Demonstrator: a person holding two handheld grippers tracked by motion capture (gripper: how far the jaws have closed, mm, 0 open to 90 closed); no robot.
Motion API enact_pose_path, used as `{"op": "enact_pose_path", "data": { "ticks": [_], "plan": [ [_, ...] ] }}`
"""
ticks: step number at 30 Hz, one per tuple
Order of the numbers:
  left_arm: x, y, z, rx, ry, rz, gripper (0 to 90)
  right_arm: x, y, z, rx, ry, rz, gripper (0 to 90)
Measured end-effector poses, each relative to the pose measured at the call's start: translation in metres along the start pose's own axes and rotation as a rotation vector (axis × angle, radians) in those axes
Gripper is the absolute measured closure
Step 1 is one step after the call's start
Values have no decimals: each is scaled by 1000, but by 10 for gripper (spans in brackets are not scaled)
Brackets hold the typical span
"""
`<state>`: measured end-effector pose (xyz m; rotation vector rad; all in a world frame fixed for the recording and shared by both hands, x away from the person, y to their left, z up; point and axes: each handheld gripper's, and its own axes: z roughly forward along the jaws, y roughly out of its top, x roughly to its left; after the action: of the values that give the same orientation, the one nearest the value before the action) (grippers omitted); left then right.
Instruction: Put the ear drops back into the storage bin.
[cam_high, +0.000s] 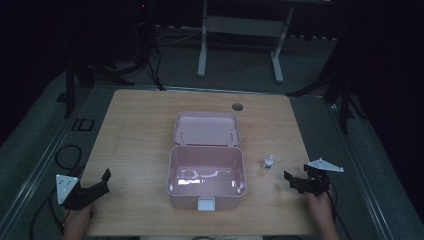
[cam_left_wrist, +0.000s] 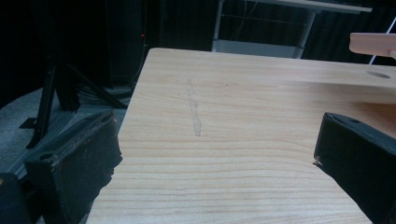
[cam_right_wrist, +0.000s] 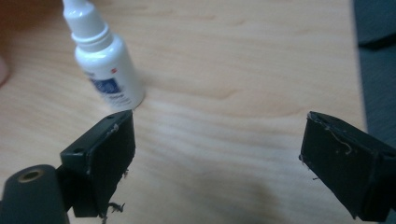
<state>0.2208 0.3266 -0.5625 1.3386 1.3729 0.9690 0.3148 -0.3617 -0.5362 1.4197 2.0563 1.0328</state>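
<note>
A pink plastic box (cam_high: 206, 172) stands open in the middle of the wooden table (cam_high: 140, 135), its lid (cam_high: 206, 128) laid back flat behind it and a white latch at its front. A small white dropper bottle (cam_high: 269, 161) stands upright just right of the box. My right gripper (cam_high: 291, 181) rests open at the table's right front, a little short of the bottle (cam_right_wrist: 105, 60), which stands beyond its left jaw; nothing lies between its jaws (cam_right_wrist: 215, 140). My left gripper (cam_high: 104, 181) sits open near the front left corner, with bare wood between its jaws (cam_left_wrist: 215, 149).
A round cable hole (cam_high: 237, 106) sits near the table's far edge. A corner of the pink lid (cam_left_wrist: 373, 44) shows at the upper right of the left gripper view. A white desk frame (cam_high: 240, 30) stands behind the table. Cables (cam_high: 67, 155) lie on the floor at left.
</note>
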Motion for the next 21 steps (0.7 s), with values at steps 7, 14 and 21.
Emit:
{"op": "enact_pose_path", "data": {
  "ticks": [7, 14, 21],
  "plan": [
    [0, 0, 0, 0, 0, 1, 5, 2, 11, -3, 145, 20, -49, 99],
    [0, 0, 0, -1, -1, 3, 5, 2, 19, -7, 227, 32, -95, 100],
    [0, 0, 0, -1, -2, 5, 5, 2, 26, -7, 396, 69, -133, 100]
  ]
}}
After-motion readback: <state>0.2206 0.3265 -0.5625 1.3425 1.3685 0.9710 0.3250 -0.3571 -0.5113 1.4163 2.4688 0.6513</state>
